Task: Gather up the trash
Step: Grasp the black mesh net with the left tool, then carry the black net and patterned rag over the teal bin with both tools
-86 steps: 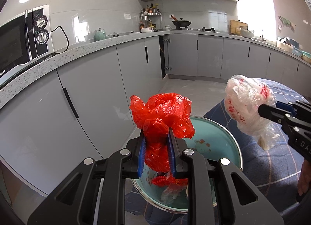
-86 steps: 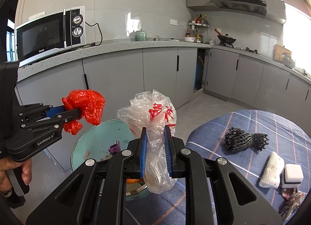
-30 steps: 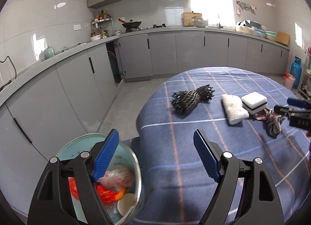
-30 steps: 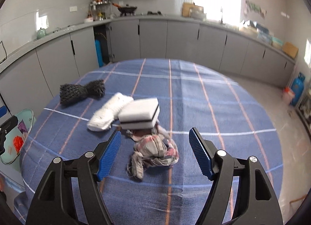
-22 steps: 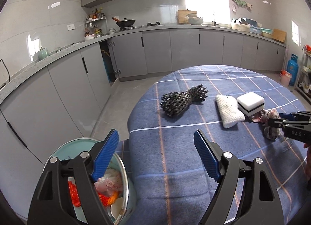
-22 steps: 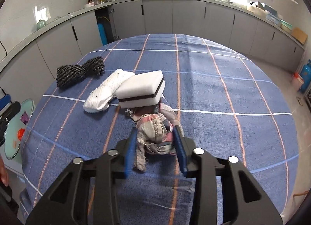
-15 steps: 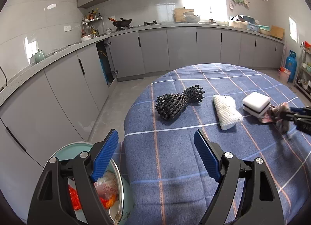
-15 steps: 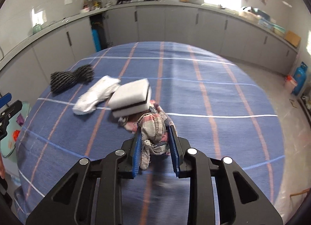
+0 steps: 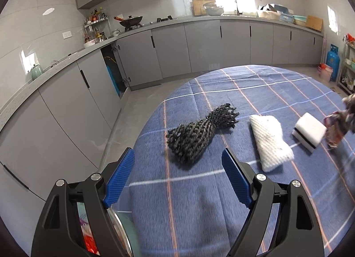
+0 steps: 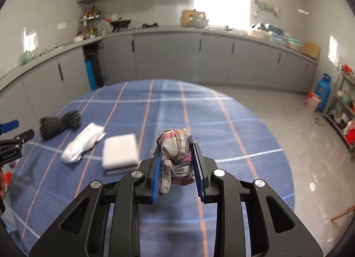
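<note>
Nearest me, the right hand-held gripper (image 10: 177, 168) is clamped narrow on a crumpled rag of faded checked cloth (image 10: 176, 152), lifted clear of the blue checked tablecloth on the round surface (image 10: 221, 123). A loose tail of rag hangs below the blue pads (image 10: 155, 168); I reckon it could slip out on the swing to the bin, since soft cloth gives little to bite on, or drag across the white sponge block with the dark stripe (image 10: 119, 153) just left of the rag and knock it about.

The left hand-held gripper (image 9: 177, 177) stands wide with nothing in it, over the surface edge short of the black plastic mesh sleeve (image 9: 199, 134), which lies further left of the rag, beyond the white foam net sleeve (image 9: 269, 143). The mesh is springy and bunched; a pinch at one end might catch only a few strands and let it unroll. Under the left jaw shows the rim of the pale green trash bin (image 9: 121, 228), red plastic (image 9: 88, 241) inside. Both hands heading there together could collide.
</note>
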